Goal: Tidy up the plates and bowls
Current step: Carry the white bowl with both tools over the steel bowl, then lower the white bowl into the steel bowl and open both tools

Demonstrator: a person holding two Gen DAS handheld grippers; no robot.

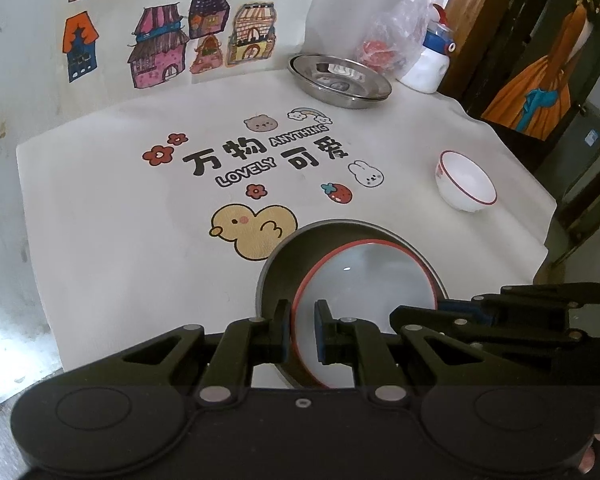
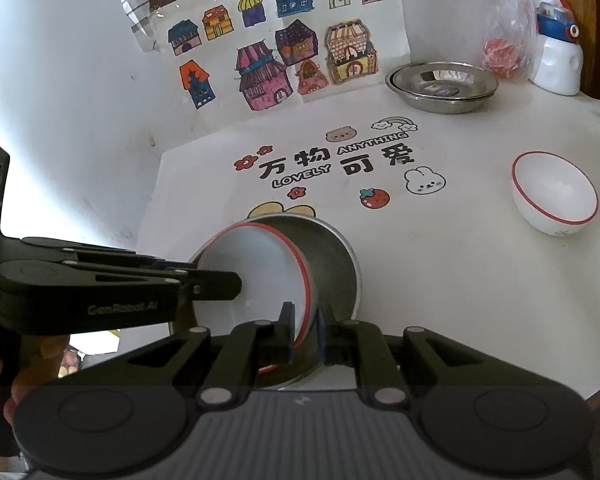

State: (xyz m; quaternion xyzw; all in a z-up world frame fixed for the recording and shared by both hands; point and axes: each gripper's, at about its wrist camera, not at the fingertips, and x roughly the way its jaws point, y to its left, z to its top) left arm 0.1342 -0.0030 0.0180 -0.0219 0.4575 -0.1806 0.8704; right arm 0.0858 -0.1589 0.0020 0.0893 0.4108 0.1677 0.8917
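Bowls number two: one tilted red-rimmed bowl [image 1: 364, 304] inside a metal plate [image 1: 278, 272] at the table's [image 1: 100, 220] near edge, rim pinched by the left gripper [image 1: 302, 330] and right gripper [image 2: 305, 330]; a second bowl [image 1: 466, 182] sits at the right edge; stacked steel plates [image 1: 340, 80] stand at the far edge.

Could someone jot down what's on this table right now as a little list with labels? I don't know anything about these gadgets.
Held item: white red-rimmed bowl, tilted inside a grey metal bowl
Left tool: shut on the white bowl's rim
Right tool: clamped on the same bowl's rim, opposite side
Loose bowl: second white red-rimmed bowl, upright, alone at the right
Back of table: stacked shiny steel plates
Surface: white cloth with cartoon prints
Also behind: white bottle with blue cap
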